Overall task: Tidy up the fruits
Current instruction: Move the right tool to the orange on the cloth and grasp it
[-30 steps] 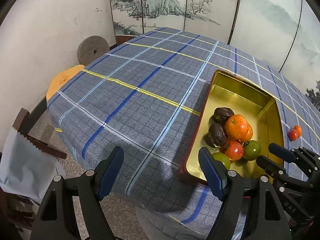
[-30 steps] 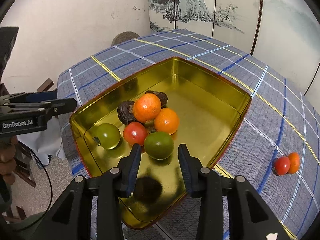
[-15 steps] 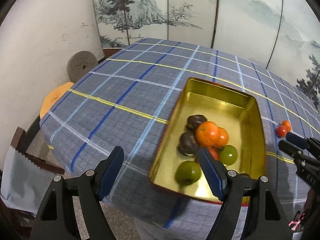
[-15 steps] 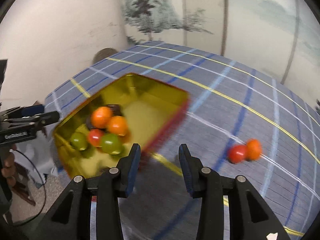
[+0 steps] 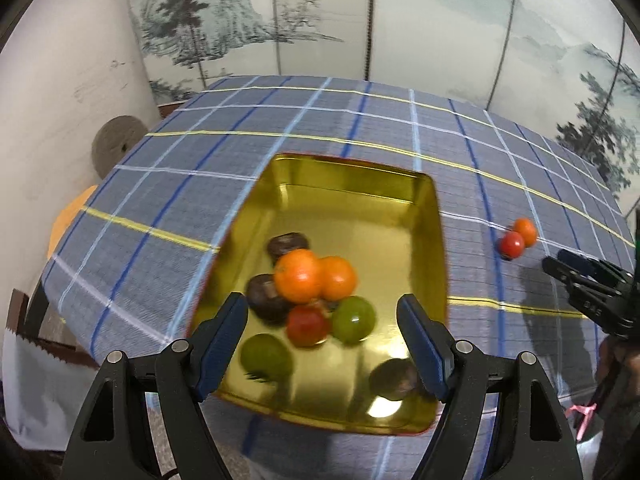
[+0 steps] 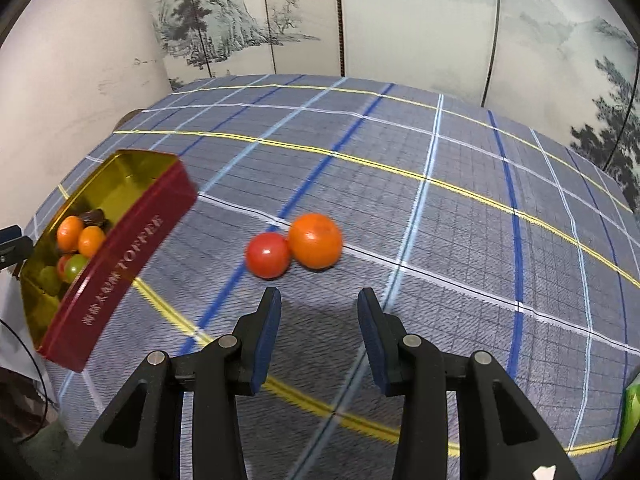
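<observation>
A gold tin tray point(image 5: 352, 184) with a red outer wall point(image 6: 120, 272) holds several fruits: oranges point(image 5: 300, 276), a red tomato point(image 5: 307, 323), green fruits point(image 5: 353, 318) and dark ones point(image 5: 264, 292). A red tomato point(image 6: 267, 255) and an orange point(image 6: 315, 241) lie touching on the plaid tablecloth; they also show in the left wrist view point(image 5: 518, 238). My right gripper point(image 6: 319, 330) is open and empty, just short of this pair. My left gripper point(image 5: 322, 342) is open and empty, above the tray's near end.
The blue plaid cloth point(image 6: 460, 208) covers the table, whose near edge drops off below the tray. A painted folding screen point(image 5: 360, 20) stands behind. A grey stone disc point(image 5: 112, 148) and an orange stool point(image 5: 66, 220) sit by the left wall. A green object point(image 6: 630, 412) shows at the far right.
My right gripper has swung right from over the tray to the tomato and orange on the cloth. My left gripper has shifted right, so the tray now lies between its fingers.
</observation>
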